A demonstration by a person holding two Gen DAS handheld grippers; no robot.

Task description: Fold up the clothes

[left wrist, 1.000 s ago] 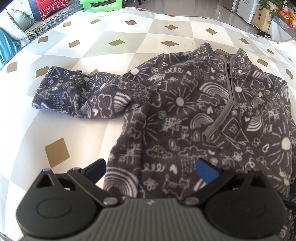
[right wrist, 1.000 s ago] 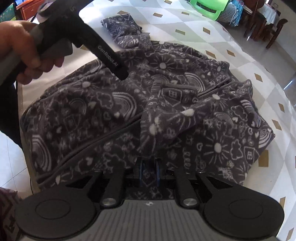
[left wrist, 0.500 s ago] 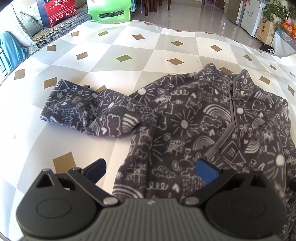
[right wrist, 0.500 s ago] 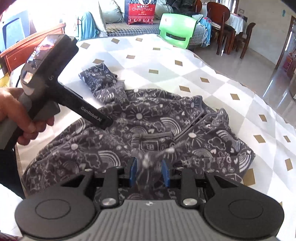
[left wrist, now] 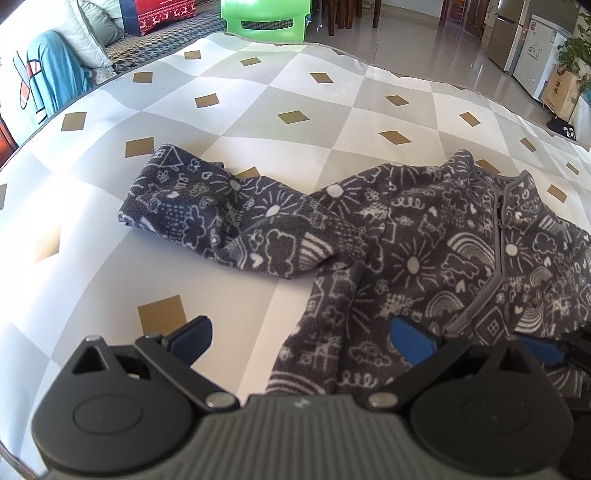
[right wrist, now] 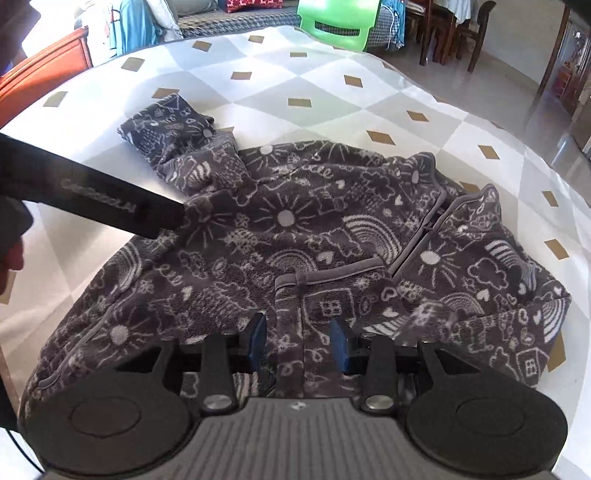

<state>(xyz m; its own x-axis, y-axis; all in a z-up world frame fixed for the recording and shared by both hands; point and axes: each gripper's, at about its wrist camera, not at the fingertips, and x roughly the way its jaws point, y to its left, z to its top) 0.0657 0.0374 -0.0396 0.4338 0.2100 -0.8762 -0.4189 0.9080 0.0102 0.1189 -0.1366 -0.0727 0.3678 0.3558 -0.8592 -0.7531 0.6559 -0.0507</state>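
A dark grey fleece jacket (left wrist: pixel 436 266) with white doodle print lies on the table, zip up, one sleeve (left wrist: pixel 221 225) stretched out to the left. My left gripper (left wrist: pixel 301 338) is open and empty, hovering over the jacket's left hem edge. In the right wrist view the jacket (right wrist: pixel 288 236) fills the middle, with a folded-over sleeve cuff (right wrist: pixel 325 291) lying on its front. My right gripper (right wrist: pixel 298 341) is open with its pads either side of that sleeve, not pinching it. The left tool's black body (right wrist: pixel 99 206) crosses above the jacket's left side.
The table wears a white and grey diamond cloth (left wrist: pixel 258 110) with gold squares. A green plastic chair (left wrist: pixel 266 18) stands past the far edge, a sofa with cushions (left wrist: pixel 92 33) at far left. A wooden bed frame (right wrist: pixel 44 70) is at the left.
My right gripper has opened and let go of the sleeve, which now lies on the jacket front. My left gripper has lifted and drawn back, staying open.
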